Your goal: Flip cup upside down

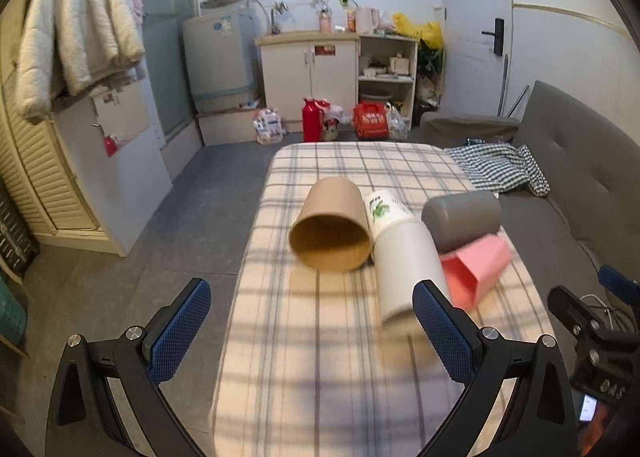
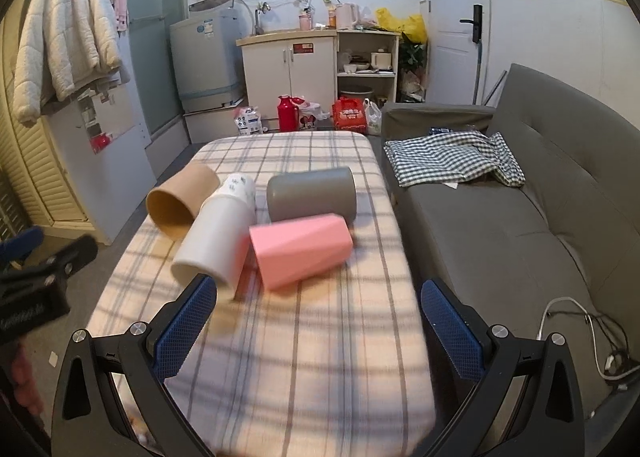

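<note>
Four cups on sides, clustered mid-table on plaid cloth (image 2: 320, 357). Brown cup (image 1: 334, 229) at 10 o'clock of cluster, mouth toward cameras. White cup (image 2: 218, 235) touching it. Grey cup (image 2: 312, 195) at 1 o'clock; pink cup (image 2: 302, 253) in front, edges blurred, contact unclear. Left gripper (image 1: 312, 331) spread wide, holding nothing. Right gripper (image 2: 318, 329) likewise. Grey sofa (image 2: 520, 217) at 3 o'clock.

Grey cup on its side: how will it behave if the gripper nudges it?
The grey cup looks round and smooth-walled, so it probably rolls easily. The pink cup lies against it and may block or shift. The soft plaid cover likely damps the rolling.
</note>
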`<state>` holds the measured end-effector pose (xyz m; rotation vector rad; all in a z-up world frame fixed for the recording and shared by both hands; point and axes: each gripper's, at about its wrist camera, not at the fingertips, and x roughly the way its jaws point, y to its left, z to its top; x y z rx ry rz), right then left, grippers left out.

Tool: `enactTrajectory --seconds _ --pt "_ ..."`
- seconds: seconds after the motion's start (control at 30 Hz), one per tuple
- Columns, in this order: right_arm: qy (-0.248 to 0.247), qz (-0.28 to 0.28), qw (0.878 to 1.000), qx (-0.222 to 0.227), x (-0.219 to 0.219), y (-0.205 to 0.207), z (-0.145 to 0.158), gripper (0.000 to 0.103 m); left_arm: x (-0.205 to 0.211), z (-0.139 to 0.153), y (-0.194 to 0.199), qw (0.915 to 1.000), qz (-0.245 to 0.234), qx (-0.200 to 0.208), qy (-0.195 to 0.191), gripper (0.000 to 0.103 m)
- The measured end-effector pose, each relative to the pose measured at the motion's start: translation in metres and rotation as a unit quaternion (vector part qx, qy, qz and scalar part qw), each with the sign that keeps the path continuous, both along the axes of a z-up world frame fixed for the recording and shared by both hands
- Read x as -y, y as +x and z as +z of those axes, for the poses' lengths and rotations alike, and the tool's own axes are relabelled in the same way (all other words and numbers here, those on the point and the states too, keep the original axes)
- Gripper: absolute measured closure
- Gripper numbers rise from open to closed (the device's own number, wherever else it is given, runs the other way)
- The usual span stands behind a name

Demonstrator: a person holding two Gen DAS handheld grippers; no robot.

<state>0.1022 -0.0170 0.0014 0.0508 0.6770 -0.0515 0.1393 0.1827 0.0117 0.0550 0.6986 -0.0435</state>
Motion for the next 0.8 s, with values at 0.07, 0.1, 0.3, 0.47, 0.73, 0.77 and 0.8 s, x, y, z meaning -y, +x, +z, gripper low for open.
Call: enactTrajectory --seconds 0.07,0.1,0.3,0.47,0.73,0.77,0.8 --pt "0.004 0.001 1.000 0.000 0.002 0.016 0.001 0.000 0.003 -0.002 0.028 0.9999 -0.005 -0.016 0.002 0.000" --pt "0.007 0.001 1.000 -0.002 0.004 0.025 0.001 0.000 0.004 -0.004 0.041 0.9997 -0.007 -0.023 0.004 0.000" --pt "0.008 -0.005 1.000 -0.017 0.008 0.063 -0.007 0.000 0.010 -0.025 0.108 0.9971 -0.032 -0.069 -0.005 0.000" --pt "0.004 -0.019 0.999 -0.028 0.014 0.082 -0.015 0.000 0.011 -0.045 0.131 0.9937 -0.045 -0.101 -0.017 0.001" --pt "0.012 -0.029 0.999 -0.044 0.015 0.093 -0.029 0.000 0.007 -0.061 0.141 0.9877 -0.071 -0.134 -0.039 0.017" --pt "0.012 -0.027 0.999 -0.044 0.013 0.092 -0.030 0.000 0.006 -0.060 0.141 0.9875 -0.073 -0.133 -0.042 0.017" --pt "0.013 -0.024 0.999 -0.043 0.011 0.091 -0.029 0.000 0.005 -0.060 0.141 0.9871 -0.076 -0.134 -0.043 0.017"
